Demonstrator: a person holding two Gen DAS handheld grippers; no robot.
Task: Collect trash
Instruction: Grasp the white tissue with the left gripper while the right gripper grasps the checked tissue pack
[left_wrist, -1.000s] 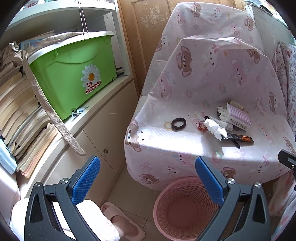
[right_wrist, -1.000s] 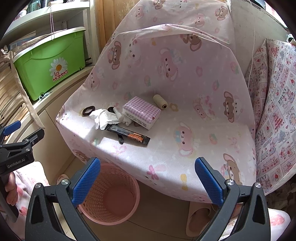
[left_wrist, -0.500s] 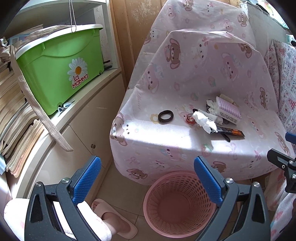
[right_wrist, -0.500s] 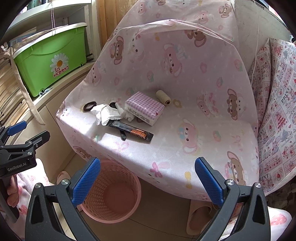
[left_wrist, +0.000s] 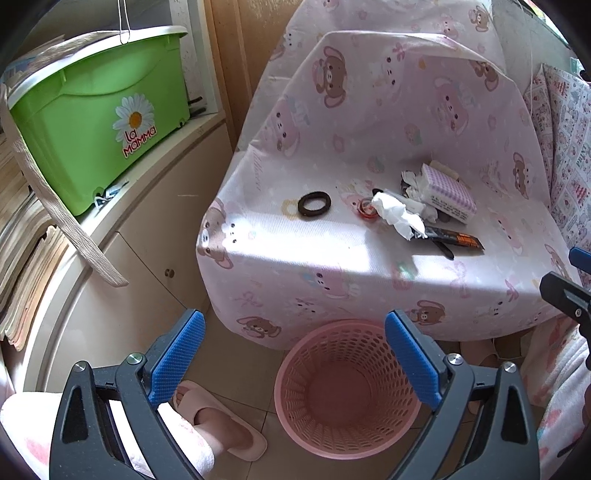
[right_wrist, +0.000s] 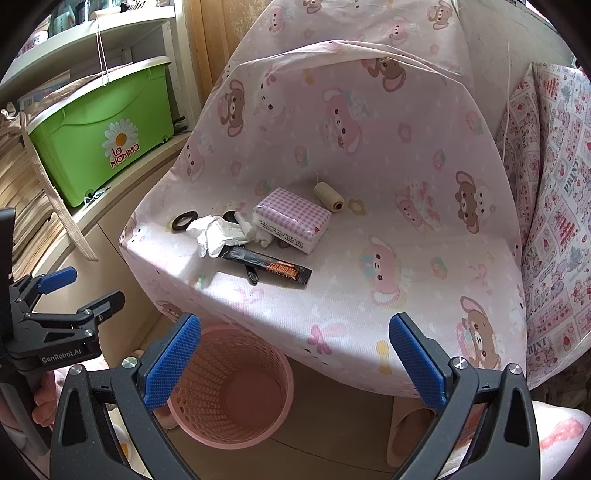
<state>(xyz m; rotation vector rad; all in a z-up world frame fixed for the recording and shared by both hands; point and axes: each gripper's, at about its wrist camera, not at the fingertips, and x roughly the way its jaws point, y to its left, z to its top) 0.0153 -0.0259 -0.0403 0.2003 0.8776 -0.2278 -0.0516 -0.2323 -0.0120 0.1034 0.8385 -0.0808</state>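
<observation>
Green bin (left_wrist: 98, 136): far left on a shelf, white-rimmed, a daisy sticker reading "La MaMMa" on its side; its contents are hidden.
Left gripper (left_wrist: 293, 363): blue-padded fingers spread wide apart, nothing between them, hanging over the floor near the basket; the right wrist view shows "GenRobot.AI" printed on its body.
Pink basket (left_wrist: 347, 391): perforated plastic, standing on the floor just in front of the chair's near edge; nothing shows inside it.
Chair seat (right_wrist: 369, 295): draped in pink cloth printed with bears and bunnies; it carries all the small things.
Black ring (right_wrist: 185, 220): flat on the seat's left end, just left of the tissue.
Crumpled tissue (right_wrist: 218, 234): white, left-centre of the seat, overlapping the left end of the wrapper.
Black wrapper (right_wrist: 267, 266): long sachet with an orange panel, near the seat's front edge; its print is too small to read.
Checked pack (right_wrist: 291, 218): lilac-and-white gingham packet behind the wrapper, small print on its near side unreadable.
Thread spool (right_wrist: 328, 197): cream, lying on its side, just right of and behind the pack.
Right gripper (right_wrist: 293, 363): fingers wide apart, holding nothing, in front of the seat's near edge.
</observation>
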